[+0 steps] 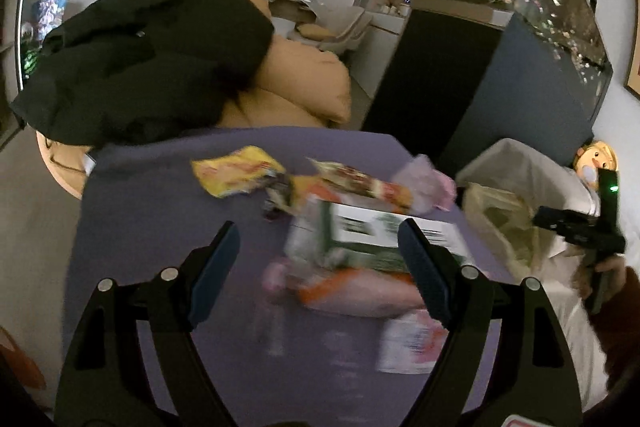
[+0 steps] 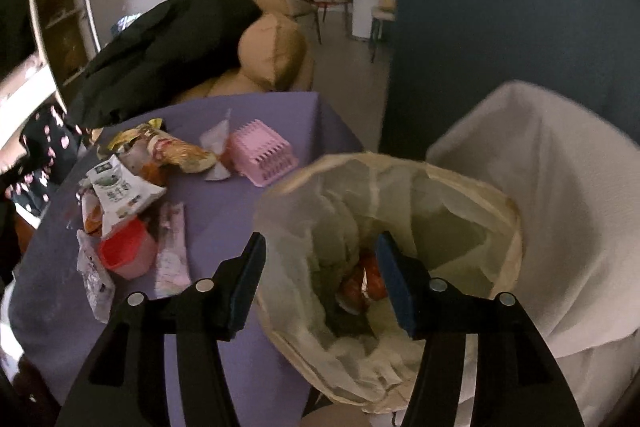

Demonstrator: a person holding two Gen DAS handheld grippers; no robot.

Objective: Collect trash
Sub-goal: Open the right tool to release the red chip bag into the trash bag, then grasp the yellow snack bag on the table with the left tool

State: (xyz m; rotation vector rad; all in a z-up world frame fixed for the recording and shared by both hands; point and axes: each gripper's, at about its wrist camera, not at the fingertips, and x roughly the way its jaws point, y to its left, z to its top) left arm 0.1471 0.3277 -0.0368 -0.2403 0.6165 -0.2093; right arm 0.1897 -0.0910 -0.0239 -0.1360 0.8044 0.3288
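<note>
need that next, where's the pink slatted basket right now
In the right wrist view the pink slatted basket lies tipped on the purple table, left of the lined trash bin and right of the wrapper pile.

Black garment (image 1: 140, 55) over tan cushions (image 1: 304, 79)

matt purple cloth table (image 2: 224, 227), glossy wrappers (image 2: 176, 151), translucent plastic bag (image 2: 460, 195).
</note>
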